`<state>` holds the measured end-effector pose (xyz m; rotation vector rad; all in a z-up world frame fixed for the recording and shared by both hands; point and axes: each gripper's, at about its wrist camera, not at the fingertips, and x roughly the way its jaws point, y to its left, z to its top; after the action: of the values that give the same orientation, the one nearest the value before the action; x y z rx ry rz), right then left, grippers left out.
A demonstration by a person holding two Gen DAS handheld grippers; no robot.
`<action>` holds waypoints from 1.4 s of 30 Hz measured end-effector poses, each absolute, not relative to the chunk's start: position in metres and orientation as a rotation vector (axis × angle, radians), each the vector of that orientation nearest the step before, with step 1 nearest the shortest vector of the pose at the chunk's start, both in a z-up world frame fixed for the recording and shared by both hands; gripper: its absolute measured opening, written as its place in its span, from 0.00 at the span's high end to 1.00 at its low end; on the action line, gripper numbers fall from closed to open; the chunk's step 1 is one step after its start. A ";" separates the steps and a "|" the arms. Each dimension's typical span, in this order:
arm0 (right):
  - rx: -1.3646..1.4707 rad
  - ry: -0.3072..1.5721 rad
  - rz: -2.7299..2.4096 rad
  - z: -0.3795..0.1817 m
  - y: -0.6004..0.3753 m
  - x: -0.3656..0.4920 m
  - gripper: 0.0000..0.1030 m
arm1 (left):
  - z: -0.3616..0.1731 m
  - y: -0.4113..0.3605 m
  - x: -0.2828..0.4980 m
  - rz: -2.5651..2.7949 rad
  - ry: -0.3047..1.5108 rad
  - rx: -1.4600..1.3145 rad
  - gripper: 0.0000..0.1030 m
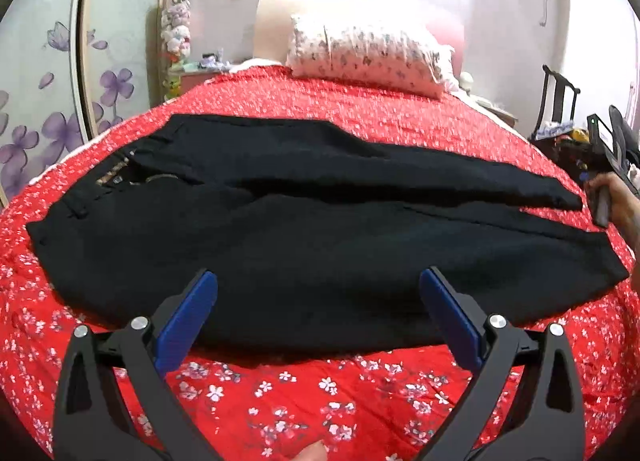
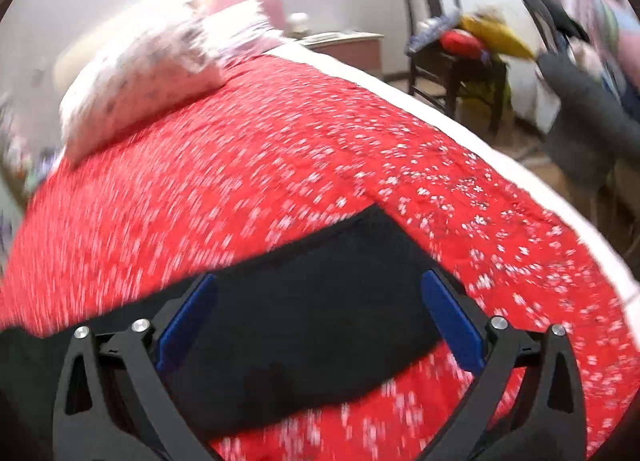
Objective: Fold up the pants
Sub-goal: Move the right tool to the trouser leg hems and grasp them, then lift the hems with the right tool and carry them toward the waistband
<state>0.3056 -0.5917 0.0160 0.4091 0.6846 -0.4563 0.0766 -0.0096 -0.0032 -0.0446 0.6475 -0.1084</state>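
- Left wrist view: the left claw [image 1: 318,293] is wide open and holds nothing. The black pants [image 1: 304,229] lie flat on the red bed [image 1: 304,393] just ahead of it.
- Right claw [image 2: 318,293] is wide open too, empty, with the pants' leg end under it.

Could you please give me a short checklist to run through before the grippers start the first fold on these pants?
1. Pants spread flat on the red bedspread, both legs side by side: ok.
2. Left gripper open, holding nothing: ok.
3. Right gripper open over the leg-hem end: ok.
4. Right wrist view sharp enough to aim a grasp: not ok, motion blurred.
5. Pillow apart from the pants: ok.
6. Waistband fastened: cannot tell.
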 end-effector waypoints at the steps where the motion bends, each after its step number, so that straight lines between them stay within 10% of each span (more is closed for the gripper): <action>1: 0.415 0.687 -0.473 0.013 -0.600 0.313 0.13 | -0.006 -0.010 0.080 -0.107 0.666 -0.040 0.02; 12: 0.310 0.771 -0.638 -0.030 -0.641 0.361 0.31 | -0.022 -0.022 0.090 -0.174 0.715 -0.009 0.02; 20: 0.304 0.752 -0.556 -0.033 -0.631 0.356 0.84 | -0.026 -0.020 0.093 -0.151 0.740 -0.012 0.02; 42: 0.580 0.490 -0.252 0.011 -0.567 0.039 0.89 | -0.013 0.013 0.074 -0.137 0.687 -0.209 0.02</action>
<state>0.0391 -0.5672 0.0105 0.5801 0.4899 -0.2517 0.0736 0.0132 -0.0132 -0.2091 0.6873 -0.1369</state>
